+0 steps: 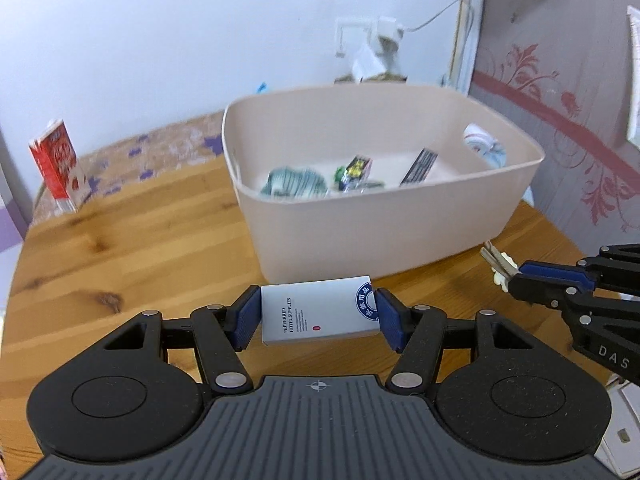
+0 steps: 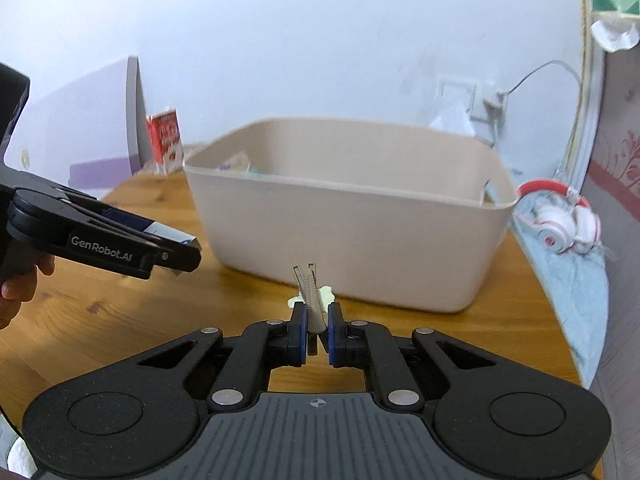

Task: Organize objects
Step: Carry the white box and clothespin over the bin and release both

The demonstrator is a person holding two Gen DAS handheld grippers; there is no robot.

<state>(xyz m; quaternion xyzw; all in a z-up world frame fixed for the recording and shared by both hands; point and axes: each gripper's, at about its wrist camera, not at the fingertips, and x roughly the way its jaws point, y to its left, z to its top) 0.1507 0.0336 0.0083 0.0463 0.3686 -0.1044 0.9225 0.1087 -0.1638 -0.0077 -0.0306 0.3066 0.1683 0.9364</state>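
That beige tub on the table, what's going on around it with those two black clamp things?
A person is tidying small items into the tub. The left gripper clamps a small white box; the right gripper is shut on a bunch of keys. Both hang just short of the tub, which already holds a few packets.

We hold a white box (image 1: 320, 310) clamped in our left gripper (image 1: 316, 314), just before the beige bin (image 1: 400, 236); beside it, our right gripper (image 1: 510, 280) pinches keys (image 1: 494, 260).
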